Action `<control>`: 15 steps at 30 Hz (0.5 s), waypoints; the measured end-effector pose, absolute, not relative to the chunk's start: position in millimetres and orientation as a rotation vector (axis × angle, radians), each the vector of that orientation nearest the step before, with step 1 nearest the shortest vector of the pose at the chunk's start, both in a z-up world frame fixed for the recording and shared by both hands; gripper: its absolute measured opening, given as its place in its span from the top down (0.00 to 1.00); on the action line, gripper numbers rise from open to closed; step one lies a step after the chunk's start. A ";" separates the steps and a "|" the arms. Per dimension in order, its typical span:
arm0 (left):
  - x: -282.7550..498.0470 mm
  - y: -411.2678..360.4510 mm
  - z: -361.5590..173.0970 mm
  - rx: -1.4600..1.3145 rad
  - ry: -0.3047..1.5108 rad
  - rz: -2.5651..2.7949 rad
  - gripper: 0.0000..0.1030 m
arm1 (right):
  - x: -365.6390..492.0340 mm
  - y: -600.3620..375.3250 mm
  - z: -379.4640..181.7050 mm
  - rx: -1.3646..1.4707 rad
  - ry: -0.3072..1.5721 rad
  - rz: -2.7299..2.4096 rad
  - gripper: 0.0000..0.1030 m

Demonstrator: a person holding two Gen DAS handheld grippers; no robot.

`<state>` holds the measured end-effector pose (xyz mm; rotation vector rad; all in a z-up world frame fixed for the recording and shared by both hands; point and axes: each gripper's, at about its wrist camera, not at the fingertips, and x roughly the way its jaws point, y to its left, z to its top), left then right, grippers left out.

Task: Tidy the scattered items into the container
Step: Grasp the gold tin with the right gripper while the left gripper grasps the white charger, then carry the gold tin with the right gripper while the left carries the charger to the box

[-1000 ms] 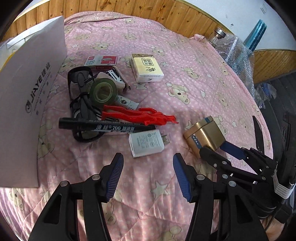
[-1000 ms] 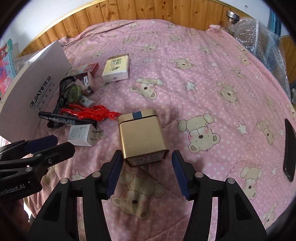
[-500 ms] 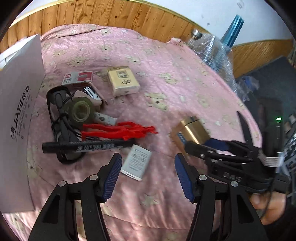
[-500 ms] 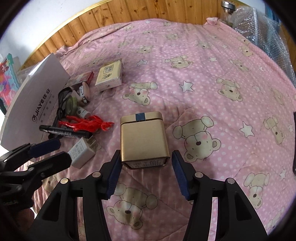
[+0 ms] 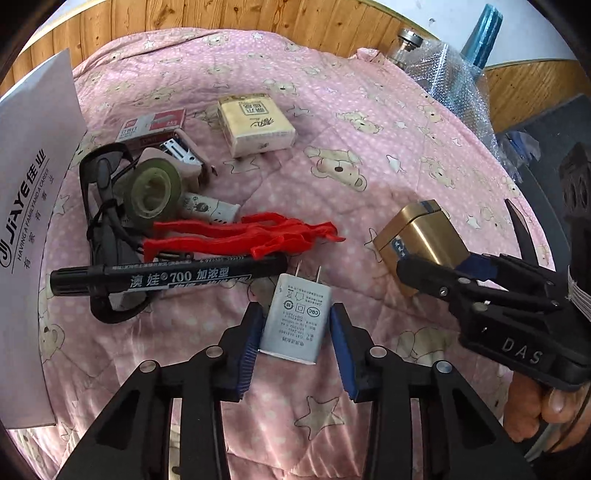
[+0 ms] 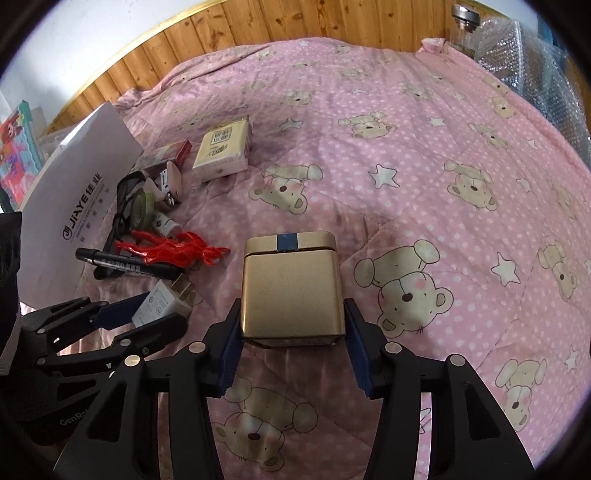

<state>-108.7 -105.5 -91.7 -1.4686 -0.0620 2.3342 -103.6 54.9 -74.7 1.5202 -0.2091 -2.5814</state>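
One pink bear-print quilt (image 6: 424,155), wood-panelled wall (image 6: 295,26)

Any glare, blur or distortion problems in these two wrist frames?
Left wrist: strong fisheye bending and dark corners; print on the charger stays sharp; mild sheen on the gold tin. Right wrist: same bending; soft even daylight, the tin in focus, faint shadow beyond it.

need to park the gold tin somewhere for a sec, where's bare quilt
Bare quilt lies right of the gold tin and beyond it, past the tissue pack. It is crowded left: charger plug, black marker, red cord, tape roll.
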 end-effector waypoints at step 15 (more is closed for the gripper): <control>-94.7 -123.3 -55.7 -1.468 -0.122 2.415 0.67 | -86.2 37.7 -47.0 1.442 -0.245 -2.533 0.49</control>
